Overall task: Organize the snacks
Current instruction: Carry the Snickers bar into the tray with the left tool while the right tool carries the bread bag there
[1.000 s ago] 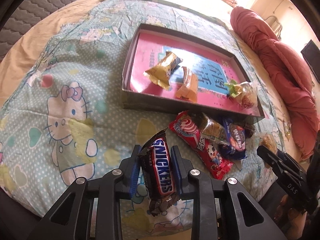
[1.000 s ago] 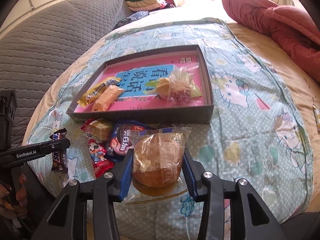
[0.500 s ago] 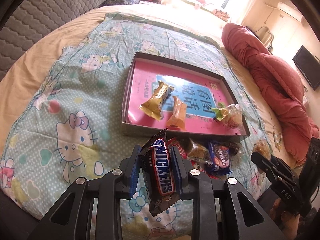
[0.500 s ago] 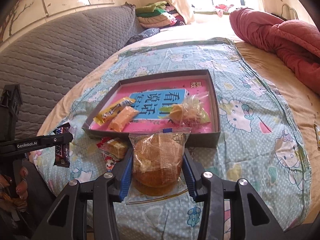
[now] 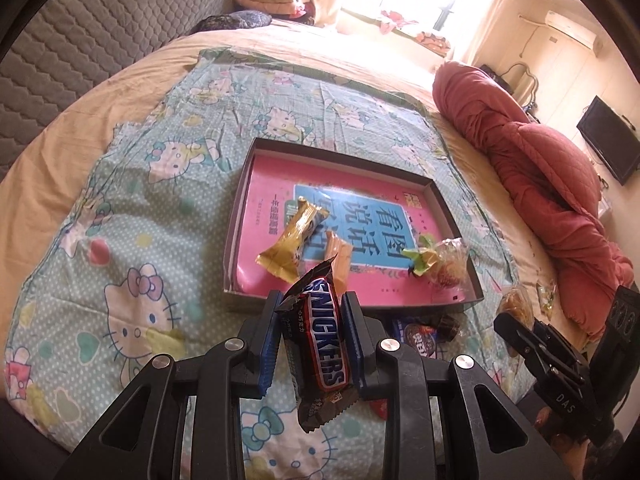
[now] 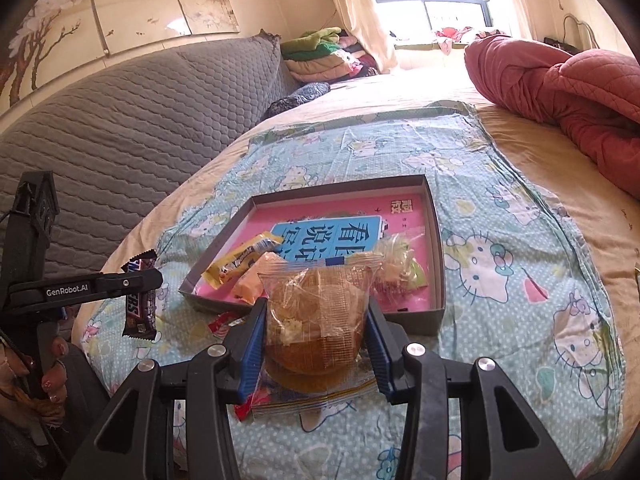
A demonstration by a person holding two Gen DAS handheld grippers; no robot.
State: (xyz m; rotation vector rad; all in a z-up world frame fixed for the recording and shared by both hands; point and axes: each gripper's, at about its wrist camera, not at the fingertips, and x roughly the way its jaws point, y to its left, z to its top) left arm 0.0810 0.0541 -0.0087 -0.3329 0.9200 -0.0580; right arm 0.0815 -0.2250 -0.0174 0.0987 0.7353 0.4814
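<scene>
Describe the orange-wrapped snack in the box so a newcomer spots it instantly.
Find the shallow grey box with the pink base on the Hello Kitty sheet. Three snacks lie inside; the orange-wrapped snack is the middle one, plain and unprinted, between the yellow wrapper and the clear crinkly bag.

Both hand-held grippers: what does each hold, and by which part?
Left hand-held gripper clamps the Snickers bar across its middle; right hand-held gripper clamps the clear-wrapped pastry by its sides.

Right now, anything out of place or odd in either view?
Nothing damaged or spilled. Leftovers: a few snacks lie on the sheet just outside the box, not in it. The Snickers sits tilted in the left gripper, its tail hanging below the jaws. The right gripper holds a wrapped cake.
</scene>
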